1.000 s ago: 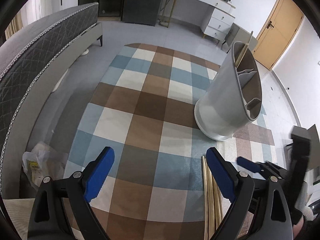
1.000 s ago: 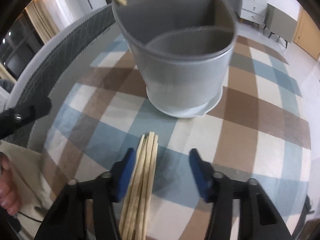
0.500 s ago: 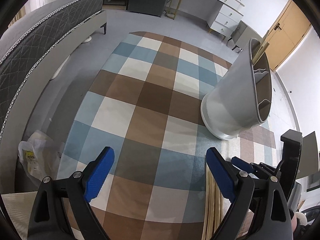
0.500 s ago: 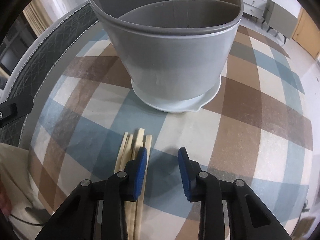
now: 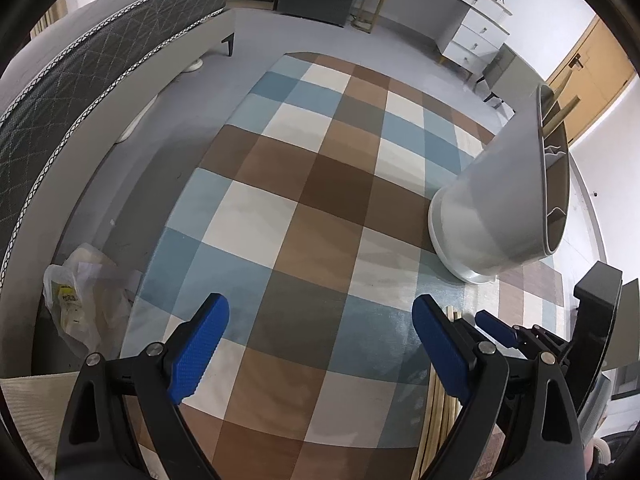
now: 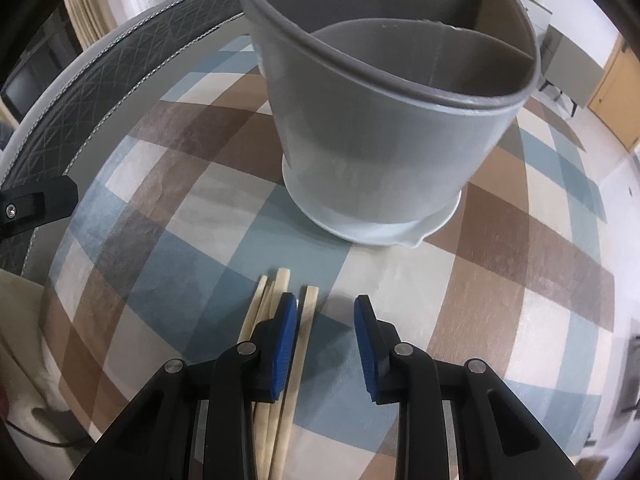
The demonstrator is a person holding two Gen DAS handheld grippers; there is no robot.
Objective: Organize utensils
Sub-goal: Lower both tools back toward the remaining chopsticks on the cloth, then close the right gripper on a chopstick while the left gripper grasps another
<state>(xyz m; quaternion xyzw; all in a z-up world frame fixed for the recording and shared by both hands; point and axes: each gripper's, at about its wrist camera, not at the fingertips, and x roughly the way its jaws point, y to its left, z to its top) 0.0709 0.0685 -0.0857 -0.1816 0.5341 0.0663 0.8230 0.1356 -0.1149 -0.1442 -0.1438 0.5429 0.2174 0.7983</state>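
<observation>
A grey divided utensil holder [image 6: 384, 152] stands on the checked tablecloth [image 6: 500, 280]; it also shows in the left wrist view [image 5: 500, 208] with chopsticks [image 5: 560, 112] standing in it. Several wooden chopsticks [image 6: 276, 344] lie on the cloth in front of it. My right gripper [image 6: 326, 332] is low over them, jaws partly open, one chopstick [image 6: 304, 332] lying between the fingers, the others under and left of the left finger. My left gripper [image 5: 320, 344] is wide open and empty above the cloth, left of the right gripper [image 5: 500, 328].
A grey bed [image 5: 80, 92] runs along the left. A plastic bag [image 5: 84, 300] lies on the floor by the table edge. A white dresser [image 5: 460, 12] and a wooden door [image 5: 588, 76] are at the back of the room.
My right gripper has narrowed its jaws and shifted left and down onto the chopsticks, now straddling one. The left gripper has drifted slightly; it stays wide open.
</observation>
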